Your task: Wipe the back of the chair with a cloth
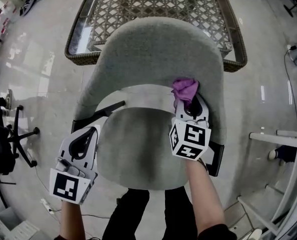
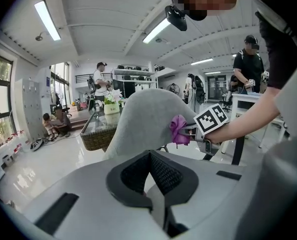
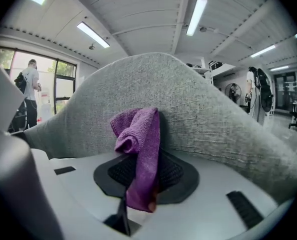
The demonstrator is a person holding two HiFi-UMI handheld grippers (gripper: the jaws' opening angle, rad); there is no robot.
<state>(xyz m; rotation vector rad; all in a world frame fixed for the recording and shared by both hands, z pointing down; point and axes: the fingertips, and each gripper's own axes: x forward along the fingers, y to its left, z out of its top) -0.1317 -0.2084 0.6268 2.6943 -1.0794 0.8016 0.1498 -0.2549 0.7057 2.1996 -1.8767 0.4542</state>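
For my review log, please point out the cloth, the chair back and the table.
cloth (image 3: 143,149): right gripper view, on its hanging strip.
chair back (image 1: 158,54): head view, middle of the grey fabric.
table (image 1: 81,58): head view, on its wicker rim.

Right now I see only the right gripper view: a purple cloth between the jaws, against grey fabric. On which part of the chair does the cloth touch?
Observer: From the head view, the purple cloth presses on the inner face of the chair back, on its right part, a little below the top edge. The right hand-held gripper holds it there.
Operator: Thank you. Does the left hand-held gripper hold anything, and where is it?
Observer: It holds nothing. The left hand-held gripper has its jaws together and hovers beside the left edge of the seat, apart from the chair back.
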